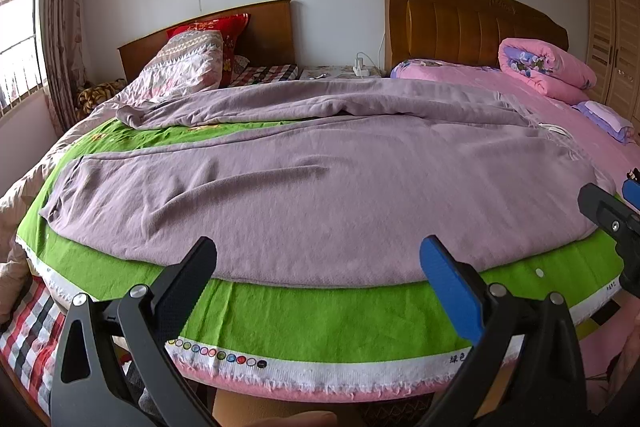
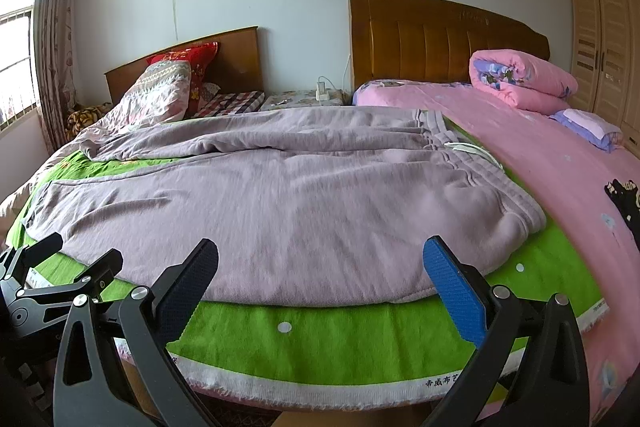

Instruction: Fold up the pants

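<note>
Mauve sweatpants (image 1: 320,183) lie spread across a green cloth (image 1: 320,319) on the bed, legs running to the left, waistband (image 2: 472,163) at the right with a white drawstring. The near leg is flat and the far leg is rumpled behind it. My left gripper (image 1: 320,259) hovers open just short of the near edge of the pants, one black finger and one blue finger (image 1: 444,275) wide apart, nothing between them. My right gripper (image 2: 322,259) is likewise open at the near hem, close to the waist end. The other gripper (image 2: 60,267) shows at the left of the right wrist view.
A pink bedspread (image 2: 560,163) with a rolled pink quilt (image 2: 524,79) lies to the right, before a wooden headboard (image 2: 440,39). A second bed with pillows (image 1: 192,63) stands at the back left. A wardrobe (image 2: 600,47) is at the far right, a window at the left.
</note>
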Available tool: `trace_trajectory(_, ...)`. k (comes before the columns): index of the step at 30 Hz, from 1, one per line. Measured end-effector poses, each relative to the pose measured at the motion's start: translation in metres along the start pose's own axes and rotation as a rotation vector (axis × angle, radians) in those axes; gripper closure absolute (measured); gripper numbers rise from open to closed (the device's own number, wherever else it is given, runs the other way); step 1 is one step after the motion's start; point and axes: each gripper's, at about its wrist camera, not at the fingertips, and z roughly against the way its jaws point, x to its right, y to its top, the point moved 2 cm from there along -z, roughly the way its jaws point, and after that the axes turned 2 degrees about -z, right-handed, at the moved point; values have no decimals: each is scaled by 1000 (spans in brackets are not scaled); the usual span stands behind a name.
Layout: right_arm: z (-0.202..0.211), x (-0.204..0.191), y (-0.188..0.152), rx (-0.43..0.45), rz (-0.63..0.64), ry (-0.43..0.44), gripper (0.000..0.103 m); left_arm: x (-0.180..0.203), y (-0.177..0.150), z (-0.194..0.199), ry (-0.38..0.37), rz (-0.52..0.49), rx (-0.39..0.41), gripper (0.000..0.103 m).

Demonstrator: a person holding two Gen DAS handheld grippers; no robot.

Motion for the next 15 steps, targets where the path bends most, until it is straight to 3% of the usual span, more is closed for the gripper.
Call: trace_trajectory(15, -1, 1, -1, -4, -2, 0, 4, -2, -3, -2, -1, 3, -13, 1)
